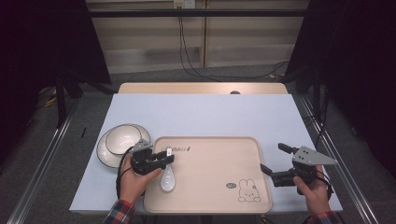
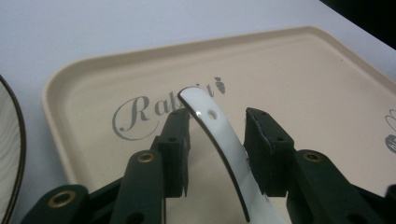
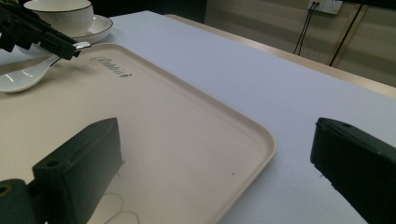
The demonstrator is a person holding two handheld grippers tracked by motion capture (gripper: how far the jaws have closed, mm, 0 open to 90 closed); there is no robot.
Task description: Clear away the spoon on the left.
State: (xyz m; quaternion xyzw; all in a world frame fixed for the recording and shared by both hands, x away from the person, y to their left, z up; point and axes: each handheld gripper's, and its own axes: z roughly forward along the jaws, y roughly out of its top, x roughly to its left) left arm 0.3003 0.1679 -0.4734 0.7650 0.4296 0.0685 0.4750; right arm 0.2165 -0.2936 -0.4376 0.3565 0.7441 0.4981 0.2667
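On the tray's [image 1: 210, 186] left edge, the spoon's [image 1: 167, 179] handle is bracketed, not yet clamped, by the parted left gripper [image 2: 217, 140]; jaws should be centred before squeezing. The right gripper [image 1: 273, 159] is held wide, empty.

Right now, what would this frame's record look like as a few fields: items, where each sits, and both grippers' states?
tray: beige tray on the table, rabbit print
spoon: white spoon with its bowl on the tray, handle between the jaws of the left gripper
left gripper state: open, a gap on both sides of the handle
bowl: bowl on saucer, left of tray
right gripper: right gripper open, empty, at tray's right edge
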